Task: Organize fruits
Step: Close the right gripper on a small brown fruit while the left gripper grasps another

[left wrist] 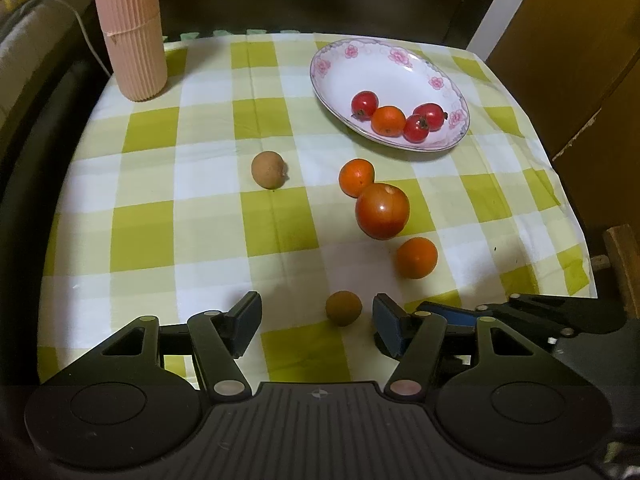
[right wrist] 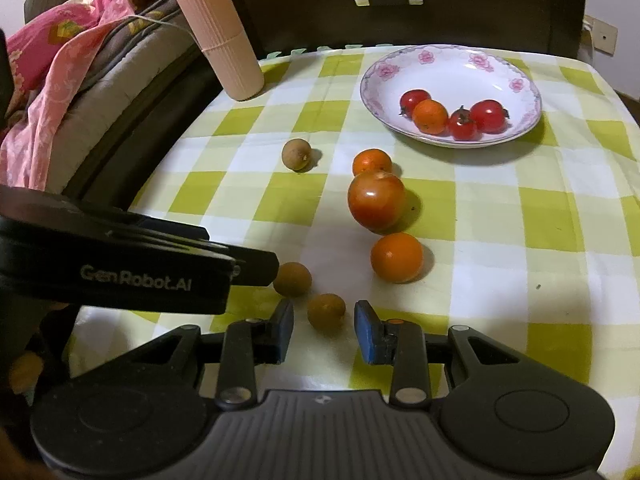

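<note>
Both grippers point down at the checked tablecloth (left wrist: 180,208), and each has a small brown fruit lying loose between open fingers. On the left gripper (left wrist: 316,320) the jaws stand wide apart around a brown longan (left wrist: 343,308), which rests on the cloth nearer the right-hand pad without clearly touching it. On the right gripper (right wrist: 323,330) the blue pads are closer together but apart, and a second brown longan (right wrist: 326,312) sits between their tips, clear of both. In the right wrist view the left gripper's black body crosses in from the left edge, with the first longan just beyond its tip.

Farther out lie an orange fruit (left wrist: 416,258), a large red tomato (left wrist: 382,211) and, touching the tomato from behind, another orange fruit (left wrist: 356,178). A third brown longan (left wrist: 268,170) sits alone to the left of them.

Toward the far right stands a white flowered plate (left wrist: 360,64) holding three small red fruits and one orange one, clustered together. A ribbed pink cylinder (left wrist: 134,40) stands upright at the far left corner of the cloth
</note>
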Motion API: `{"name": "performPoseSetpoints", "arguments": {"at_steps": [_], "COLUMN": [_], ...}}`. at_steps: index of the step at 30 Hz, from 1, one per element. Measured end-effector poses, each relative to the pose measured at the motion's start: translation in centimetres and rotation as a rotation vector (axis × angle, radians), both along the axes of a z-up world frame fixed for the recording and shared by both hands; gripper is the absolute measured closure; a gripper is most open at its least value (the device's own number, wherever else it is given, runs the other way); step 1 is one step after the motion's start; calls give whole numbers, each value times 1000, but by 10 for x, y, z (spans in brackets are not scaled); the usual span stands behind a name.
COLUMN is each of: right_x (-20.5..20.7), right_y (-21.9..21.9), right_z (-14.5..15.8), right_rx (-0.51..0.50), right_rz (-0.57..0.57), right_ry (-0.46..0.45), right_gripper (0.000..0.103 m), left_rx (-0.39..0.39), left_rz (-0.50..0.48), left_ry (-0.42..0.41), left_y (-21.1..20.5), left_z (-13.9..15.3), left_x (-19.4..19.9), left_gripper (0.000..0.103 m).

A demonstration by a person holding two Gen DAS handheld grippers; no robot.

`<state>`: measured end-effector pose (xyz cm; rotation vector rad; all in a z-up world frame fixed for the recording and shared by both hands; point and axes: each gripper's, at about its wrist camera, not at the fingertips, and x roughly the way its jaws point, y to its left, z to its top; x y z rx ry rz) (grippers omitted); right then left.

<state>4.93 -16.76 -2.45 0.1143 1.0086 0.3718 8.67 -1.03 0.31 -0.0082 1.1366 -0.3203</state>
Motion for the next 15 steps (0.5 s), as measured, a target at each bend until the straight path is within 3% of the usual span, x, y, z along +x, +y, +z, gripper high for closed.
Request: {"name": "performPoseSetpoints", "arguments": {"at_steps": [6,15], "right_x": [2,2], "right_y": [11,4], "right_z": [-11,-6], "right_rx": [-60,-52], "right_rz": [33,30], "right_ry": [-6,6], "right_gripper": [70,87], "left_rx": [2,19], "left_rz": [-9,-21], "left_ry": [12,37], "left_y": [-2,-7], "left_z": [-3,-12], "left_x": [1,6], "left_gripper": [34,34]}}
